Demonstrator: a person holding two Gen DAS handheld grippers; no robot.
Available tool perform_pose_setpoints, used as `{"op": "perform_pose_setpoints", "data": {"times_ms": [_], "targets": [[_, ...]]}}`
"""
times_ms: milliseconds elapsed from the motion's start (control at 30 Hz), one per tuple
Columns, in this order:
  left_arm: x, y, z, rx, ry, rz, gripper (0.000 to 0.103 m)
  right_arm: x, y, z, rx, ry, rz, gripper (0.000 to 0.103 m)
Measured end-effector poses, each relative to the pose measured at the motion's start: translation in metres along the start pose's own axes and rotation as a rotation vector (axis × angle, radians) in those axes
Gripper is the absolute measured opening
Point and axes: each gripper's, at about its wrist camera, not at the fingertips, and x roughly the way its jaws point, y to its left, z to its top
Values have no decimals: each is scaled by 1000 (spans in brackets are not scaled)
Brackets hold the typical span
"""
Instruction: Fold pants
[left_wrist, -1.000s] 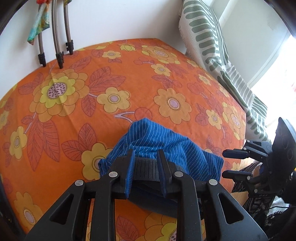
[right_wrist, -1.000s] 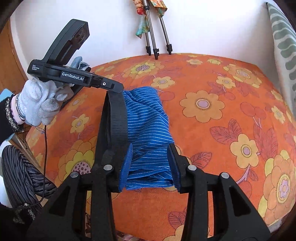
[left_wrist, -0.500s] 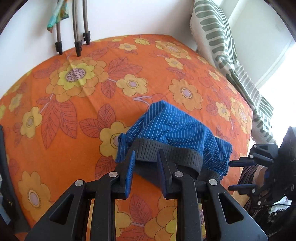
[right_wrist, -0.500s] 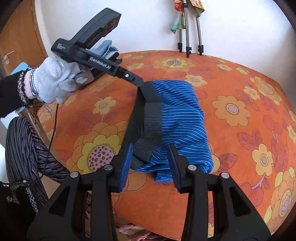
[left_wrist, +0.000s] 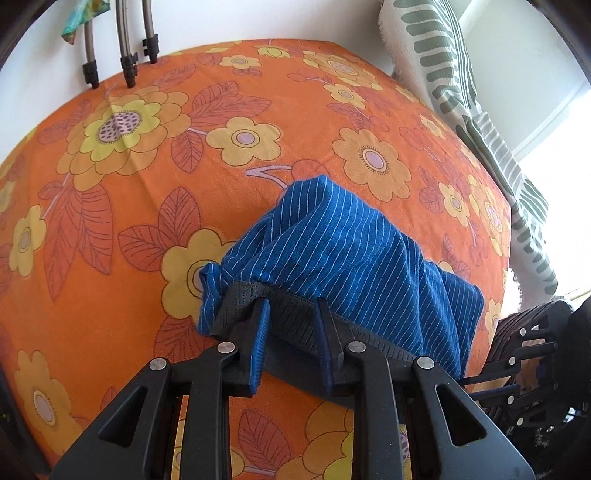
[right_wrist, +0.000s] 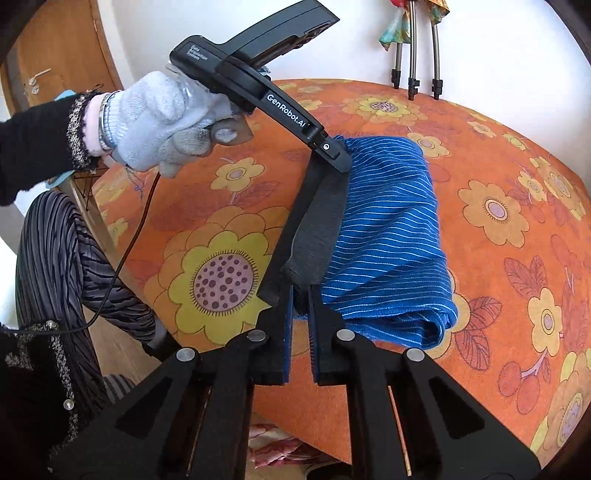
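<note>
The blue white-striped pants (left_wrist: 347, 254) lie folded in a bundle on the orange flowered tablecloth (left_wrist: 147, 155), with the dark grey waistband (left_wrist: 291, 314) toward me. My left gripper (left_wrist: 291, 314) has its fingers a waistband's width apart, straddling the waistband at the near edge. In the right wrist view the pants (right_wrist: 388, 236) lie ahead. My right gripper (right_wrist: 301, 291) is shut on the waistband (right_wrist: 317, 229) end. The left gripper (right_wrist: 332, 151) shows there at the waistband's far end, held by a gloved hand (right_wrist: 166, 122).
Tripod legs (left_wrist: 125, 44) stand at the table's far edge by the white wall. A green-striped white cloth (left_wrist: 480, 122) hangs at the right. A striped dark fabric (right_wrist: 59, 266) and a wooden door (right_wrist: 62, 55) are to the left of the table.
My right gripper has closed from wide open onto the waistband end. Both grippers drew back toward the table's near edge, and the waistband is pulled straighter between them.
</note>
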Motion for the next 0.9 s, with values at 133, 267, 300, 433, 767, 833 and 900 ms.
{"op": "perform_pose_setpoints", "data": {"times_ms": [133,267,300,433,767,833,900], "targets": [[-10,0,4,10,-4,6,23,1,-8,-7,41,58,61,9],[-31,2,22,0,-75,-3,30,-34,-41,-5,192,-75,119,36],[-33,3,29,-8,-89,-3,34,-40,-55,-6,259,-104,93,44],[-17,7,56,-44,-81,-48,52,-41,-107,-16,506,-118,64,50],[24,11,64,-116,-20,-114,63,-9,-131,-27,693,-49,197,49],[25,7,63,-96,-26,-88,39,-6,-130,-25,697,-43,190,30],[29,6,64,-91,-20,-58,21,-5,-129,-26,693,-27,182,14]]}}
